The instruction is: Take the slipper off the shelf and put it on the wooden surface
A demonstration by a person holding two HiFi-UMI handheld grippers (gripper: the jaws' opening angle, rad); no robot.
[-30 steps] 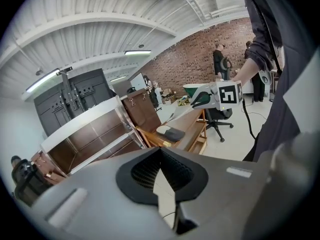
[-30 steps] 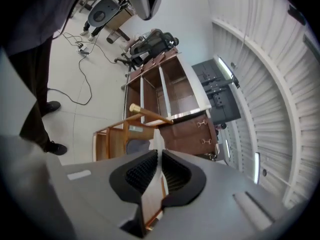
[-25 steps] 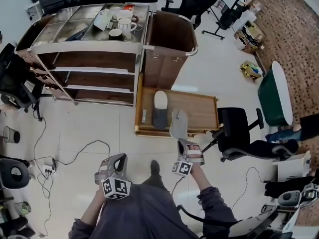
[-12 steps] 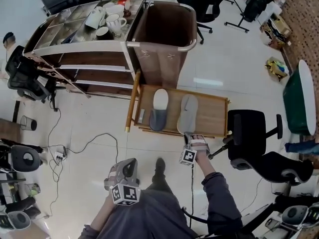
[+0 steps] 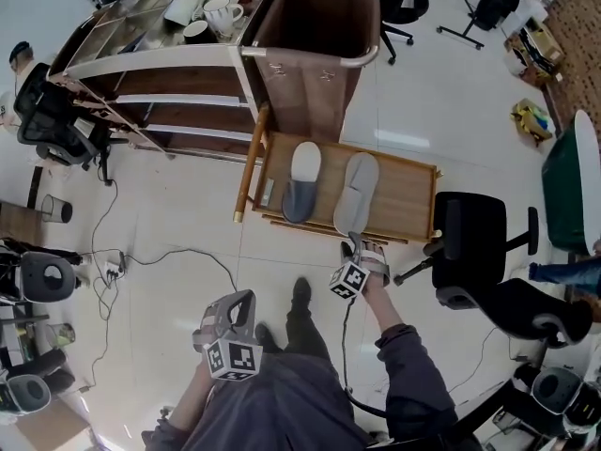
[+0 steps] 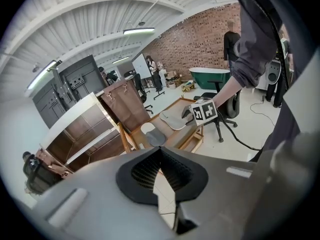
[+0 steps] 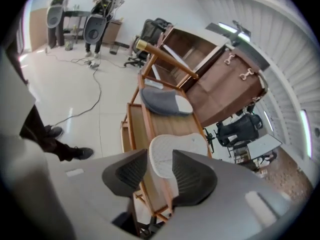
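Two slippers lie side by side on the low wooden surface [image 5: 404, 198]. The right one, a pale grey slipper [image 5: 356, 194], is sole up; its heel end [image 7: 177, 151] sits between the jaws of my right gripper [image 5: 357, 250], which stand apart around it. My right gripper [image 7: 160, 160] is open at the surface's near edge. The other slipper [image 5: 300, 169], grey with a white toe, rests further left [image 7: 165, 103]. My left gripper [image 5: 230, 332] hangs low over the floor, shut and empty [image 6: 160, 156].
A metal shelf unit [image 5: 160, 59] with mugs [image 5: 211, 12] on top stands behind the wooden surface, next to a brown bin [image 5: 315, 36]. A black office chair [image 5: 479, 242] is close on the right. Cables [image 5: 160, 261] trail across the floor at left.
My right gripper brought the pale slipper down from mid-air onto the wooden surface beside the other slipper, and its jaws have parted. The left gripper stayed shut.
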